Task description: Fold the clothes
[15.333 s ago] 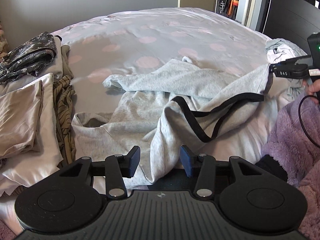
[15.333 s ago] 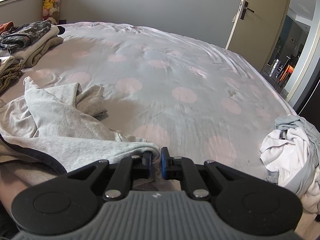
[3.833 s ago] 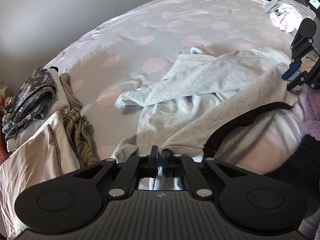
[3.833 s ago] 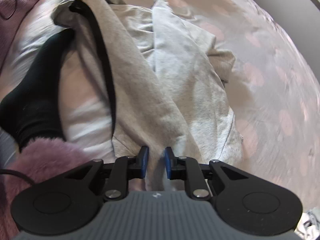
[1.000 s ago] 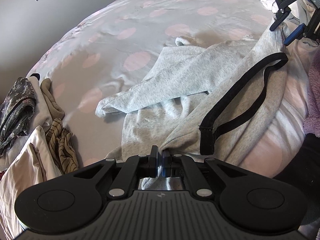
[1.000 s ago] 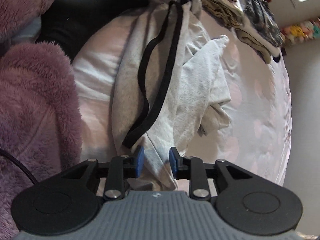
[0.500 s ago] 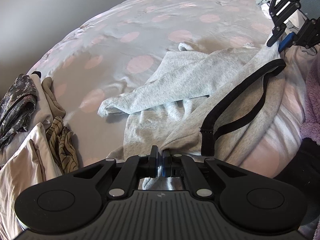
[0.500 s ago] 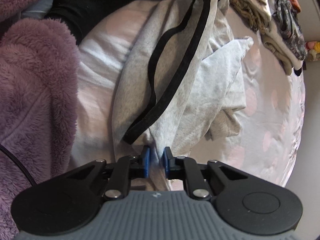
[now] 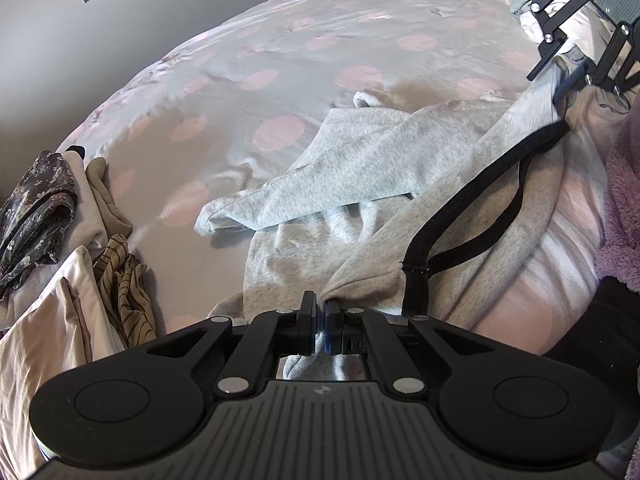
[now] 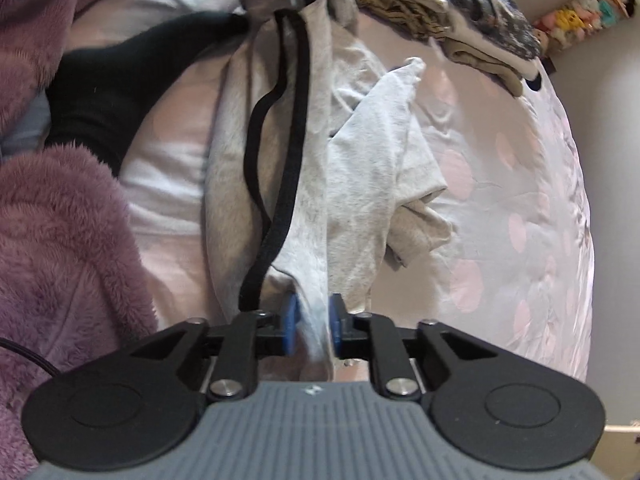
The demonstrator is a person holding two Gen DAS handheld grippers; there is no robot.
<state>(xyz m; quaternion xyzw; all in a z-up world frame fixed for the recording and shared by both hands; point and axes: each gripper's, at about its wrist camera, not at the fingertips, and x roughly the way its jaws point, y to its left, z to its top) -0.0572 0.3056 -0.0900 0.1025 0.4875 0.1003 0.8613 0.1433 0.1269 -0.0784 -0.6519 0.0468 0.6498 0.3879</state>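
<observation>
Left tool [image 9: 320,322] pinches the grey garment [image 9: 372,160]; right tool [image 10: 313,330] is opening around its other end — regrip squarely before stretching it flat on the bed [image 9: 280,40].

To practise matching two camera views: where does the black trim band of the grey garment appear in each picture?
Left wrist view: the black trim band loops through the right half, from lower centre toward the upper right.
Right wrist view: the band hangs down the centre-left, from the top edge.
Shared landmark: the pink-spotted bedcover.
</observation>
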